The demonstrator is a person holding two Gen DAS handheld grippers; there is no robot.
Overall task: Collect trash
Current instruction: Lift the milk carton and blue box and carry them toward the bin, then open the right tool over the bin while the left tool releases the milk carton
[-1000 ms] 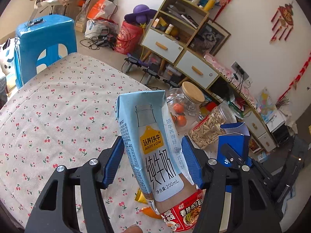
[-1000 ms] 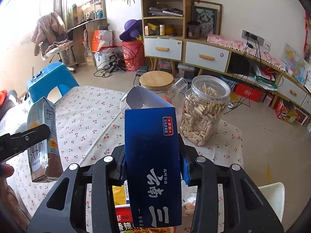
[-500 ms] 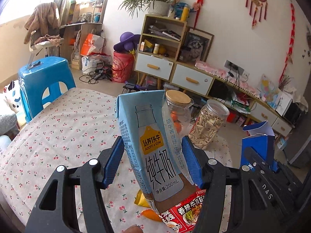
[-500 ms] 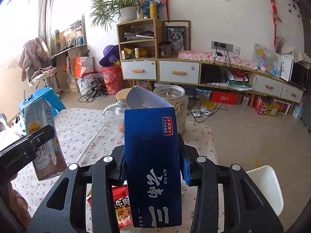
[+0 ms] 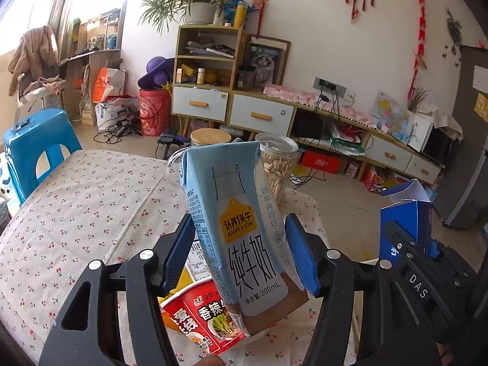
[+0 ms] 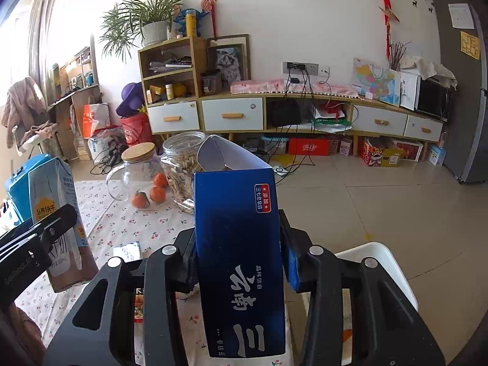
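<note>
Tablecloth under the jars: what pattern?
Pale tablecloth with small red cherry print; clearest in the left wrist view.

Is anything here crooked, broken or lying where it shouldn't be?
Mostly litter. A red noodle wrapper and a small packet lie loose on the cherry-print tablecloth. The milk carton in the left gripper leans, and the blue box in the right gripper has its top flap open.

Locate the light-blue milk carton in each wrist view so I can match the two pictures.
Left wrist view: the milk carton fills the centre, clamped between the left gripper fingers.
Right wrist view: the same carton sits at the far left edge, partly behind the left gripper's black finger.
Shared landmark: the seed jar on the table.
</note>
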